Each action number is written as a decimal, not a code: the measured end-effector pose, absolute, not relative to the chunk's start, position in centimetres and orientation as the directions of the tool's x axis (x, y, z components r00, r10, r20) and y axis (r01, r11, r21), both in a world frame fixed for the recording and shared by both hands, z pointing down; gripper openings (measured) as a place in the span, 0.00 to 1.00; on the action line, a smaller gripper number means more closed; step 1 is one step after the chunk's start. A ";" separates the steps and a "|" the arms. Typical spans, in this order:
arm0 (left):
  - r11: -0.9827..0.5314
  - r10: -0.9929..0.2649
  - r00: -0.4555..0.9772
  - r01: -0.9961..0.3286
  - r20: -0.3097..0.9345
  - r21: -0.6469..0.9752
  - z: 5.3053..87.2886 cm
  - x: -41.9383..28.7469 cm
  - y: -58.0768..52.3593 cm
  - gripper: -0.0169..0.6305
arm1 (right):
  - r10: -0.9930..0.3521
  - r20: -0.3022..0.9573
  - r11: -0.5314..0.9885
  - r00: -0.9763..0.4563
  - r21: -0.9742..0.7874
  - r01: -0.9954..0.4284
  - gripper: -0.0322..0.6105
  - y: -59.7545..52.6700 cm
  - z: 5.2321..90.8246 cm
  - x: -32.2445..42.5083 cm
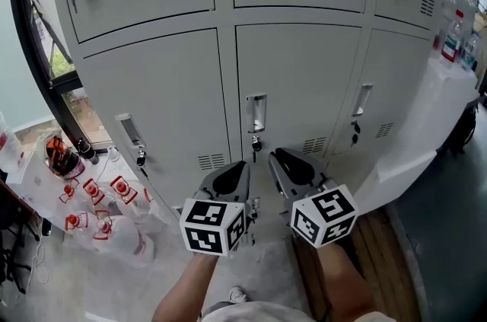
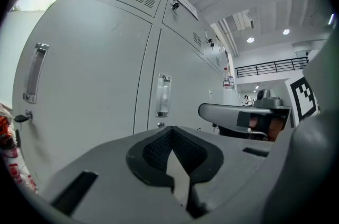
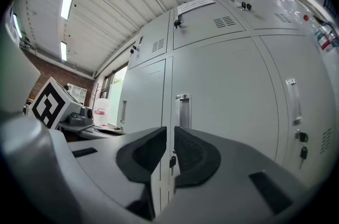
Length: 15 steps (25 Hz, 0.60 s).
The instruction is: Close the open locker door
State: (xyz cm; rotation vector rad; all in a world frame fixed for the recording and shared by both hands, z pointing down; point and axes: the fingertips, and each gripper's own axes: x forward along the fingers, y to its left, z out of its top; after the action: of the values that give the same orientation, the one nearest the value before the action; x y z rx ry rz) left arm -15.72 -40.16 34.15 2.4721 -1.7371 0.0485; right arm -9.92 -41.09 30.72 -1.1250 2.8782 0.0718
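A bank of grey lockers fills the head view, and every door I can see lies flush, none standing ajar. The lower middle door (image 1: 300, 77) carries a handle (image 1: 256, 113) with a key (image 1: 256, 145) under it. Both grippers hover side by side just in front of this door, touching nothing. My left gripper (image 1: 240, 165) has its tips together, and in its own view the left gripper (image 2: 170, 133) points at a door handle (image 2: 163, 95). My right gripper (image 1: 280, 154) shows a narrow slit between its jaws; through that slit of the right gripper (image 3: 170, 135) I see the door seam and a hanging key (image 3: 172, 162).
Several red-labelled plastic water bottles (image 1: 99, 210) lie on the floor at the lower left, beside a dark window frame (image 1: 34, 46). A white ledge (image 1: 426, 130) runs along the right, with bottles (image 1: 453, 39) on it. Wooden boards (image 1: 373, 252) lie below the right gripper.
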 end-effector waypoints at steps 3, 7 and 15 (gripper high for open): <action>-0.326 -0.937 0.333 -0.942 0.103 0.083 34.5 -14.5 -39.6 0.04 | -0.679 -0.047 0.733 -0.733 0.018 -0.680 0.11 -40.4 31.3 -8.4; -0.311 -0.941 0.319 -0.947 0.110 0.087 34.9 -12.9 -38.7 0.04 | -0.674 -0.035 0.737 -0.737 0.016 -0.675 0.09 -39.2 31.8 -6.7; -0.284 -0.950 0.292 -0.955 0.112 0.079 35.0 -10.0 -36.9 0.04 | -0.643 -0.033 0.765 -0.765 0.030 -0.644 0.06 -36.8 32.0 -3.8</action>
State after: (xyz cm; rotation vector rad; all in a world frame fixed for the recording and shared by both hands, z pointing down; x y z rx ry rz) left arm -9.98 -36.91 35.02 2.4174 -1.7942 0.0648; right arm -3.77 -36.78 32.03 -1.0685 2.9317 0.0609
